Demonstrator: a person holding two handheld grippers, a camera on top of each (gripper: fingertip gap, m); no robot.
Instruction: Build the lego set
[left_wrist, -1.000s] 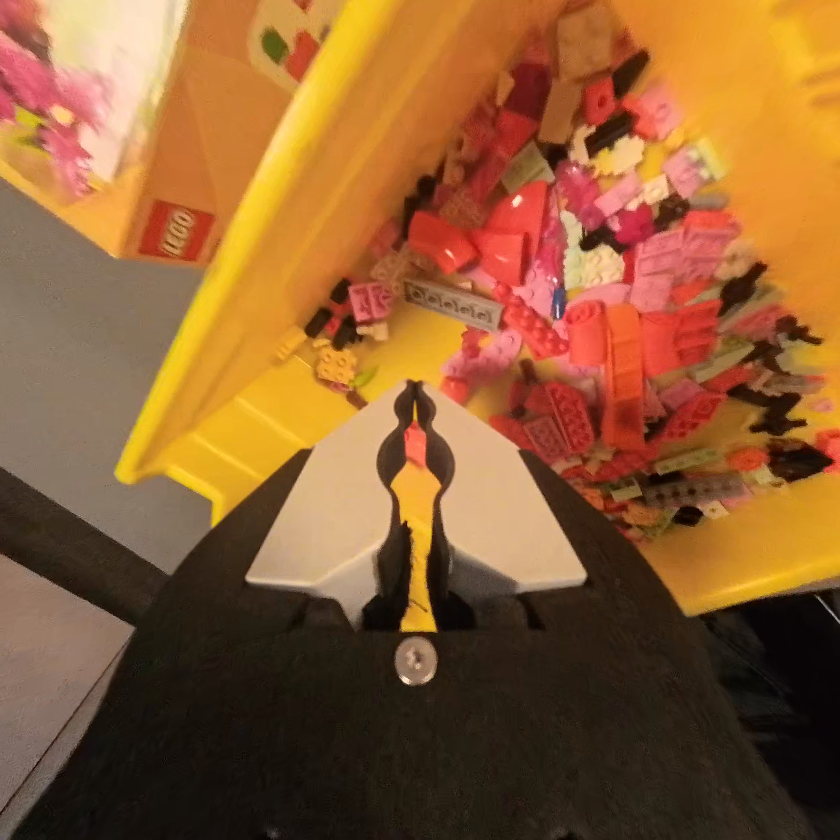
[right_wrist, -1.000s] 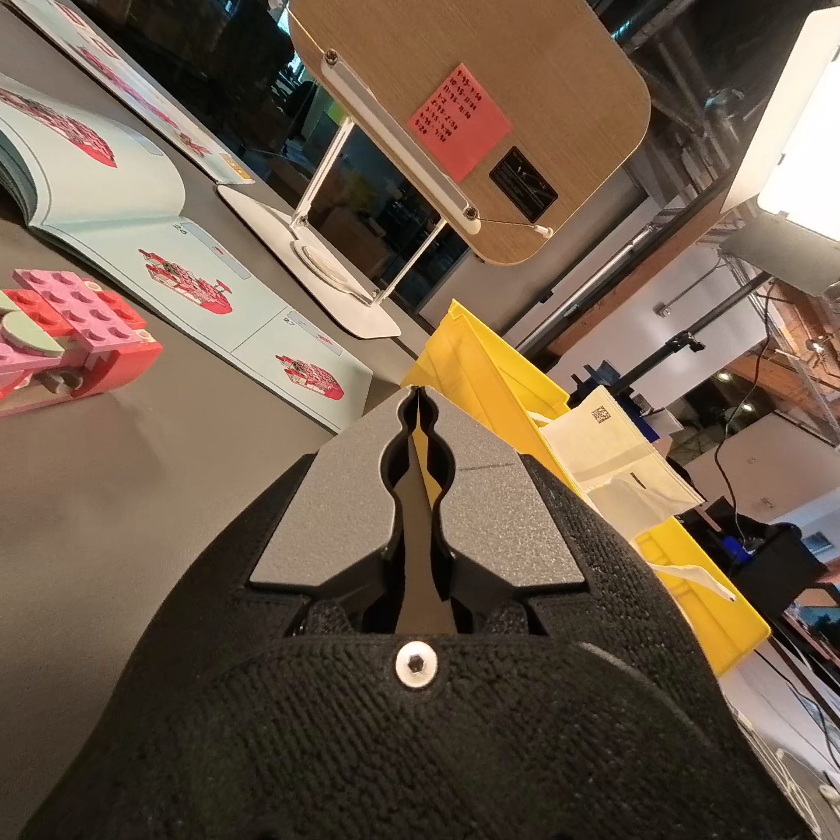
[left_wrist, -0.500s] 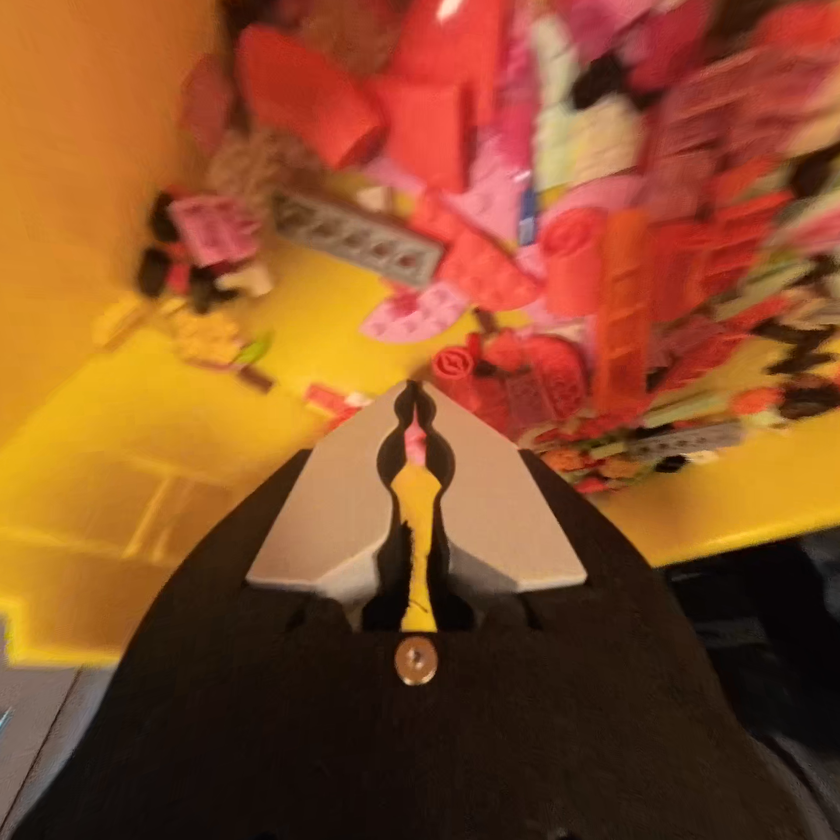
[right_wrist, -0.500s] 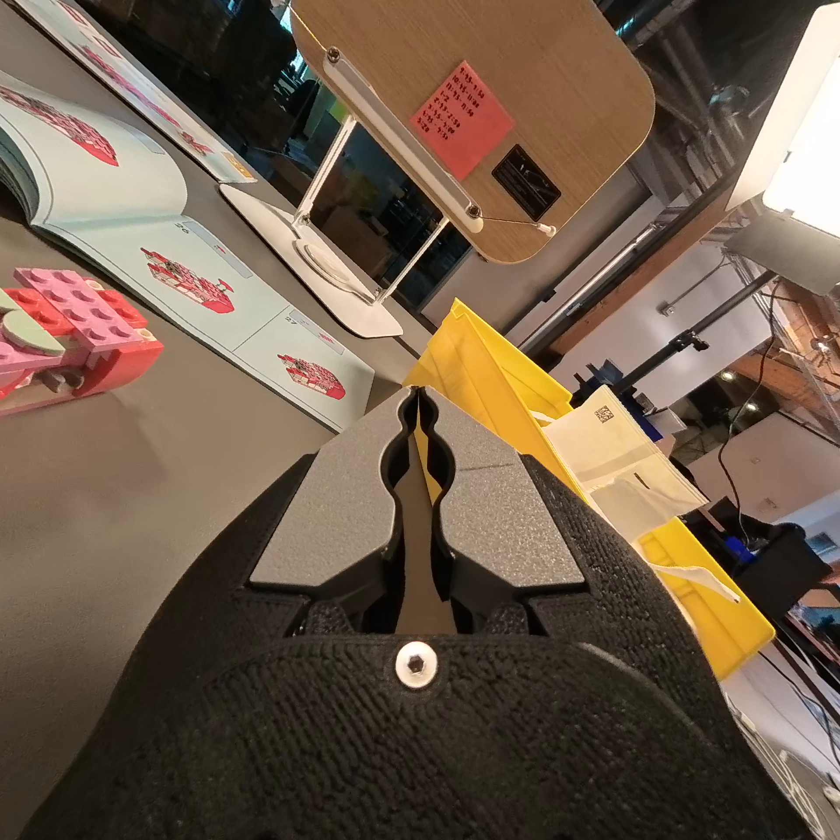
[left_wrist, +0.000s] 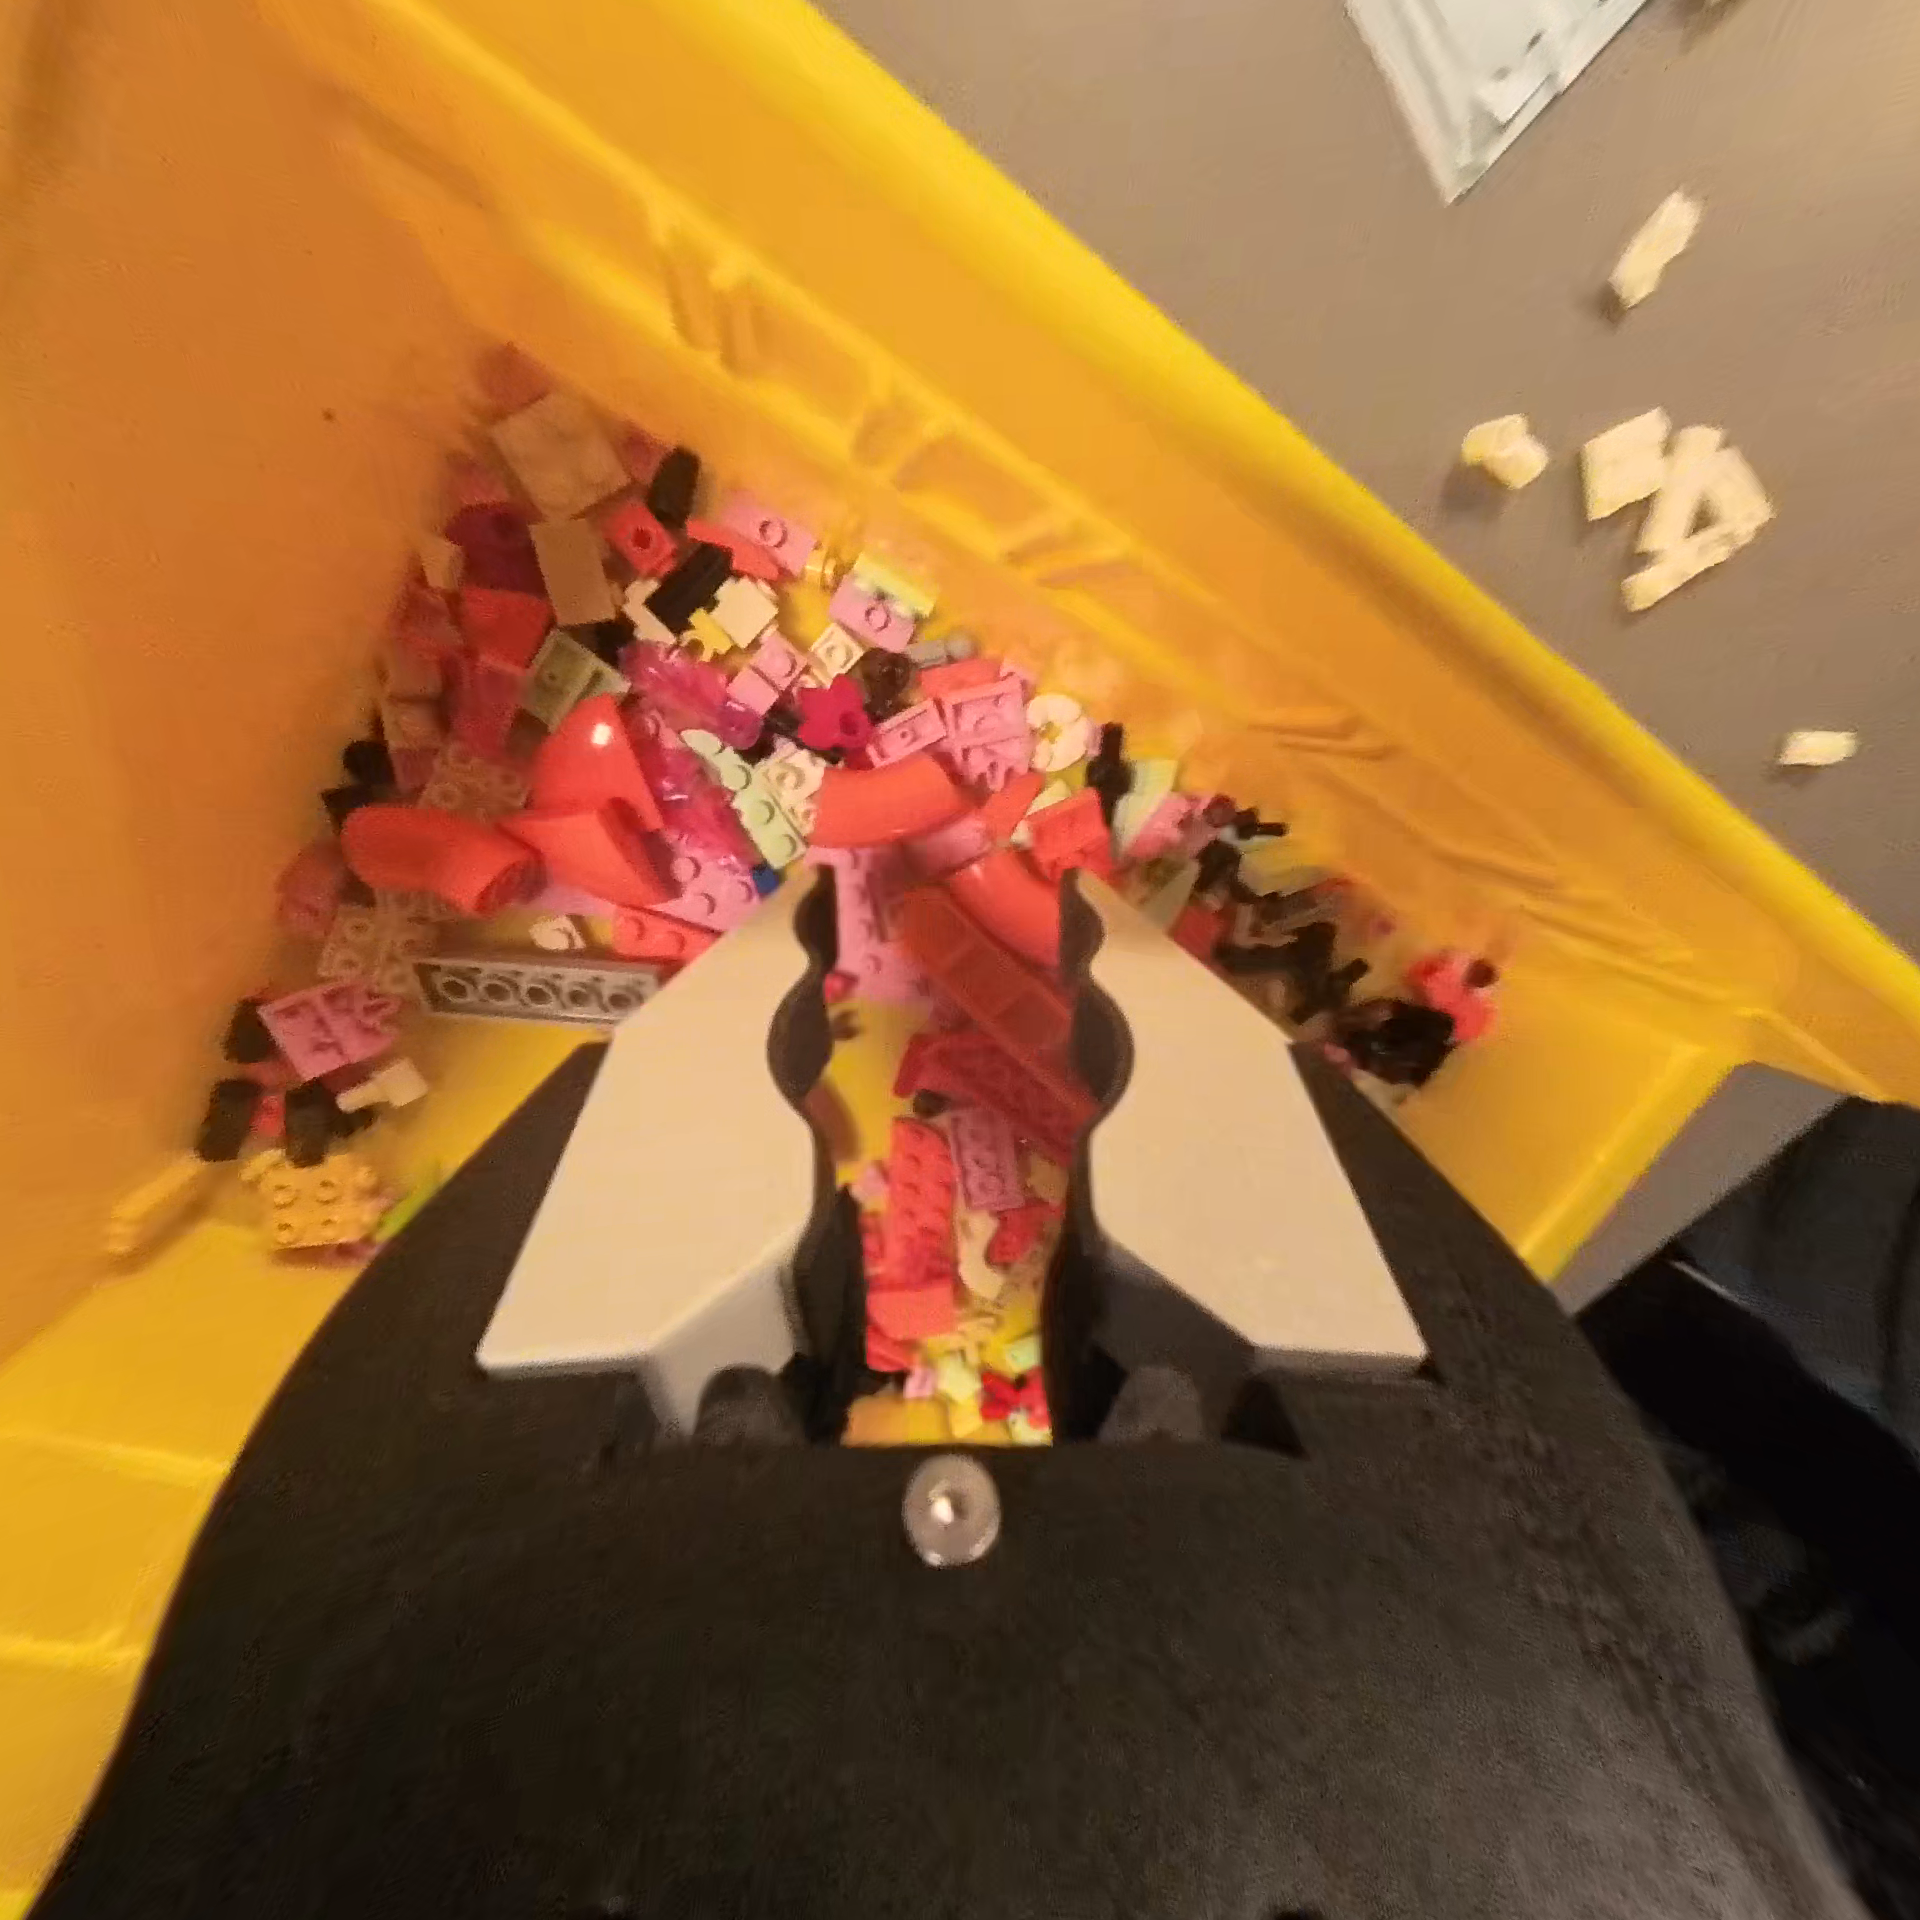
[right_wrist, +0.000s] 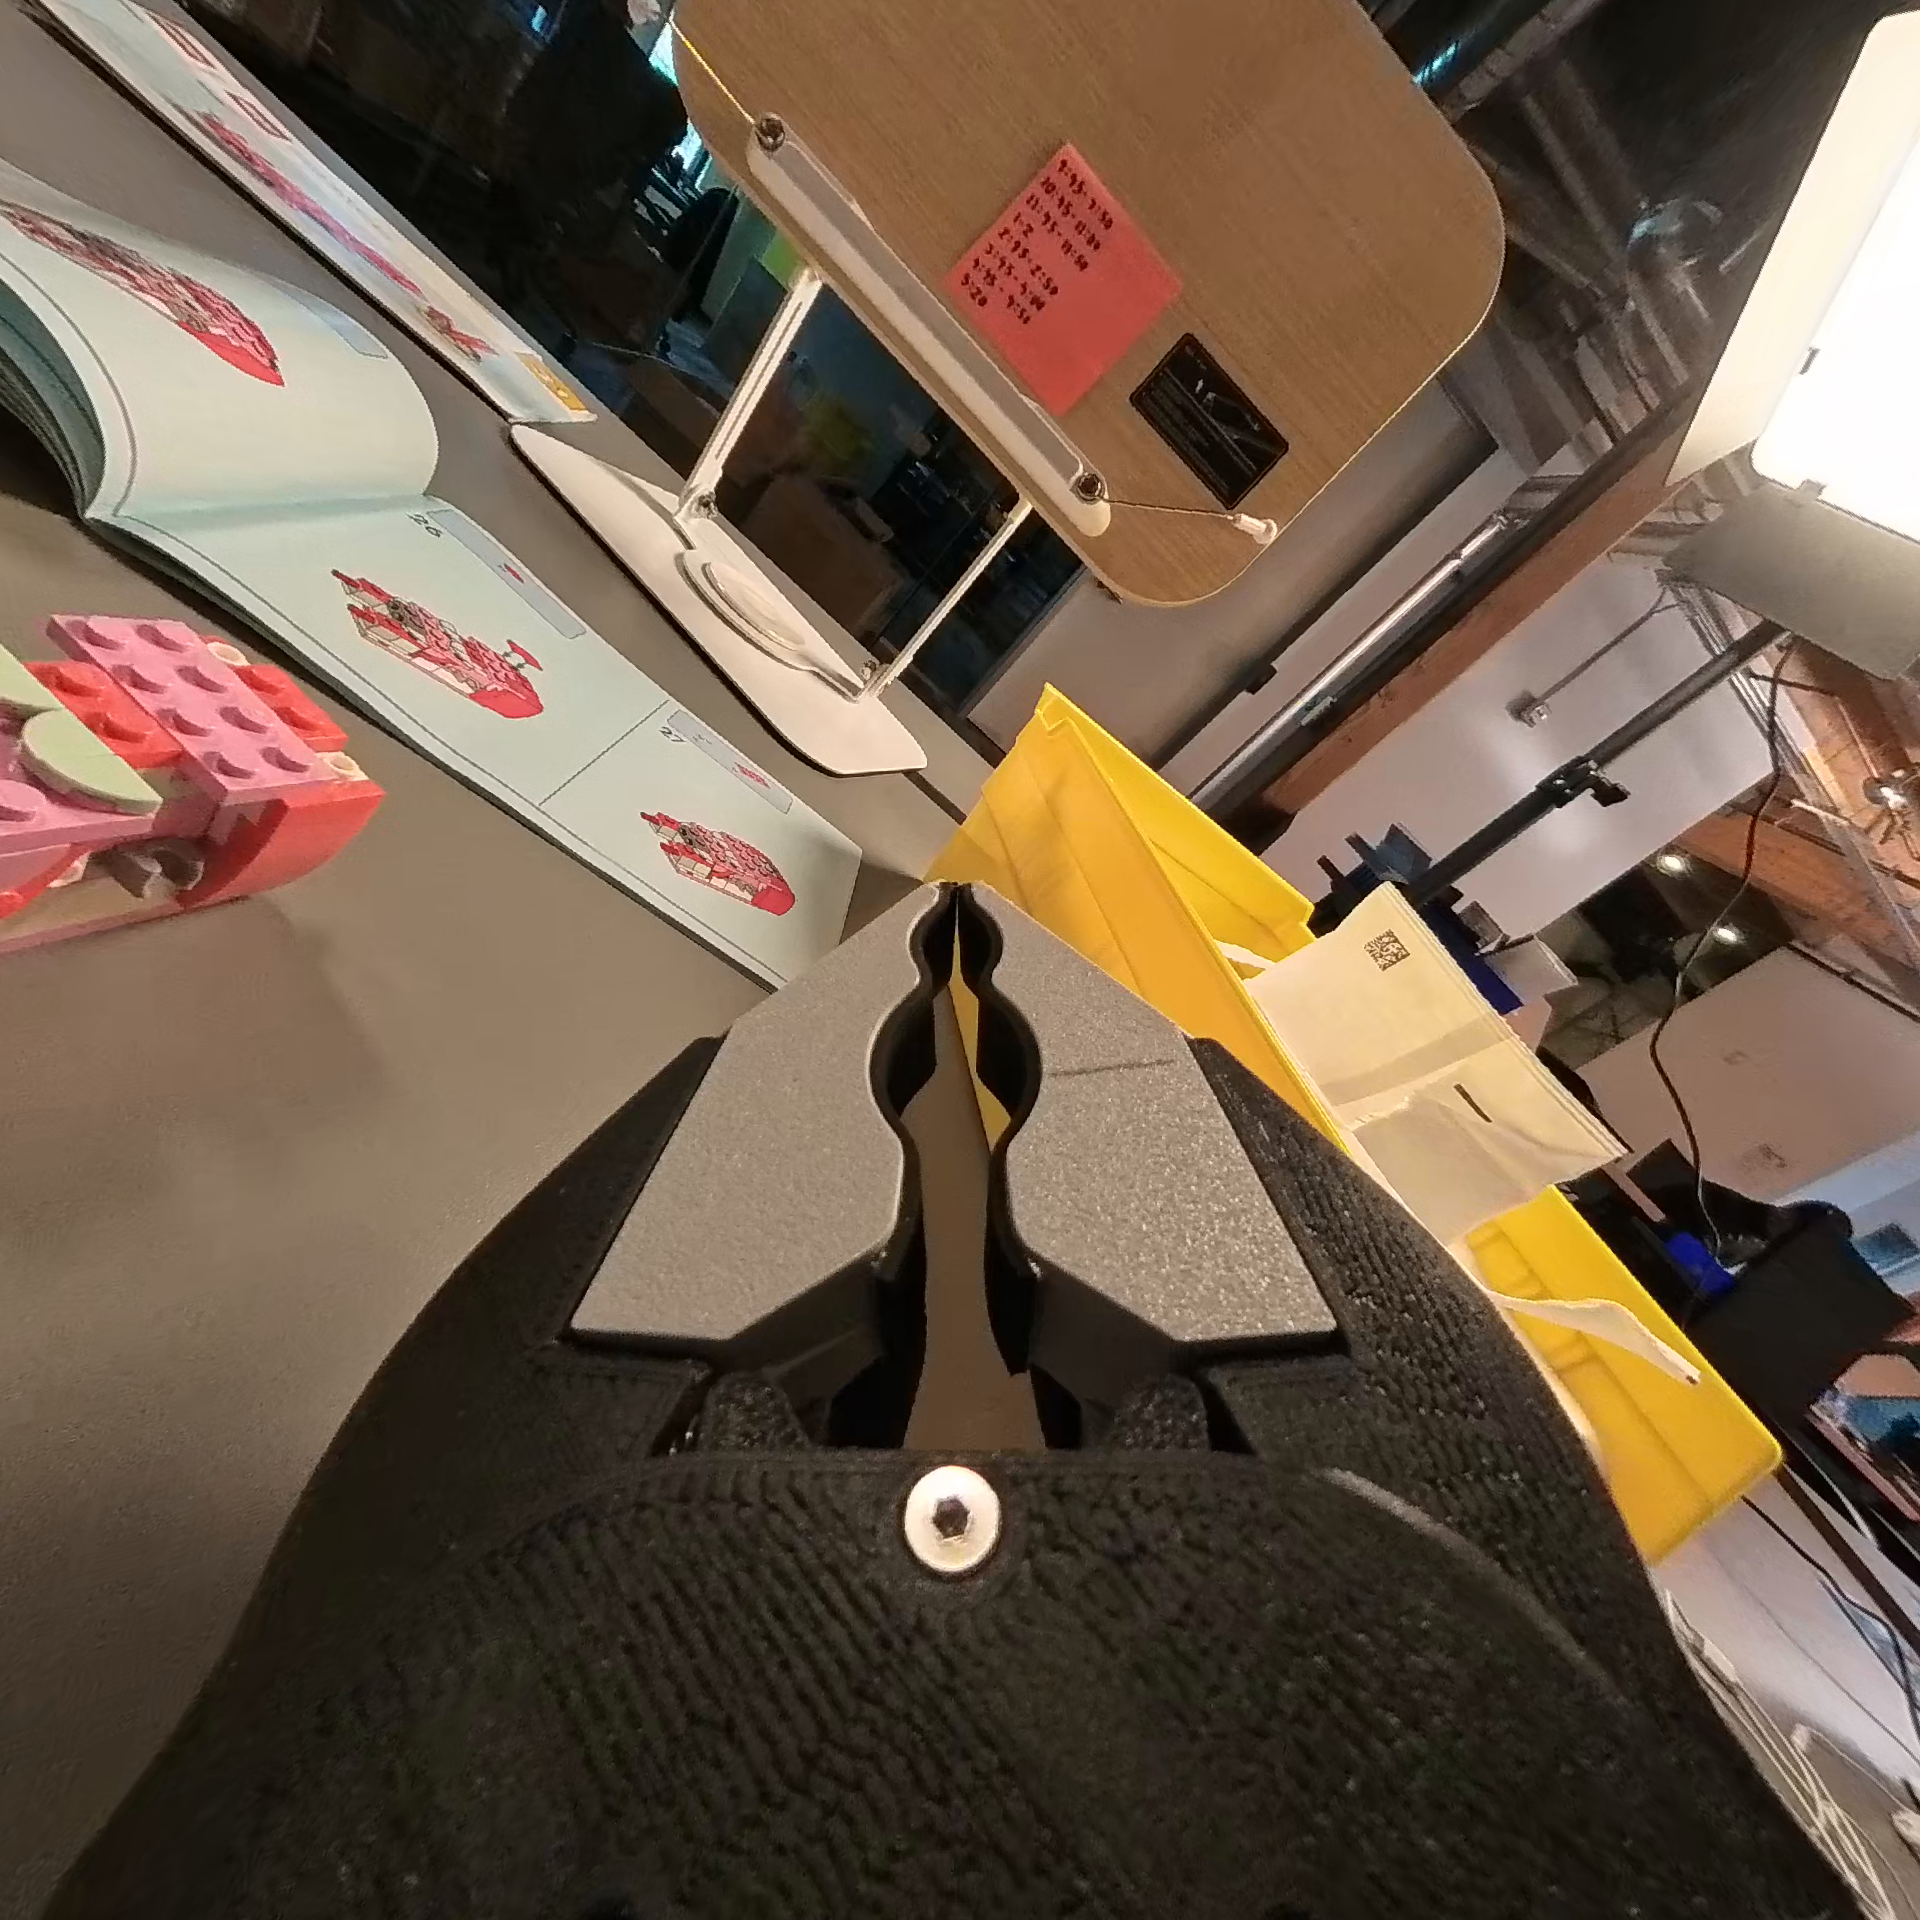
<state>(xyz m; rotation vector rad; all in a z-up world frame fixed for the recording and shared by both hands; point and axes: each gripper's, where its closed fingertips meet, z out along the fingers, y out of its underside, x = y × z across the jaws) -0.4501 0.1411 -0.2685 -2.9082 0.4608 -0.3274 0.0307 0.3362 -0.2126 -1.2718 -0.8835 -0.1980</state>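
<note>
Over the yellow bin (left_wrist: 935, 343) the left tool (left_wrist: 940, 894) hangs with its jaws wide and nothing held; red, pink and black bricks (left_wrist: 727, 727) are heaped below, and a curved red piece (left_wrist: 997, 904) shows between the fingers, whether touched I cannot tell. A grey plate (left_wrist: 530, 992) lies just left. Cream bits (left_wrist: 1662, 509) are scattered on the table (left_wrist: 1351, 208). The right tool (right_wrist: 954, 888) is closed with nothing between its tips, above the table beside the bin (right_wrist: 1143, 894), near an open booklet (right_wrist: 436, 665) and a pink-red brick model (right_wrist: 187, 769).
</note>
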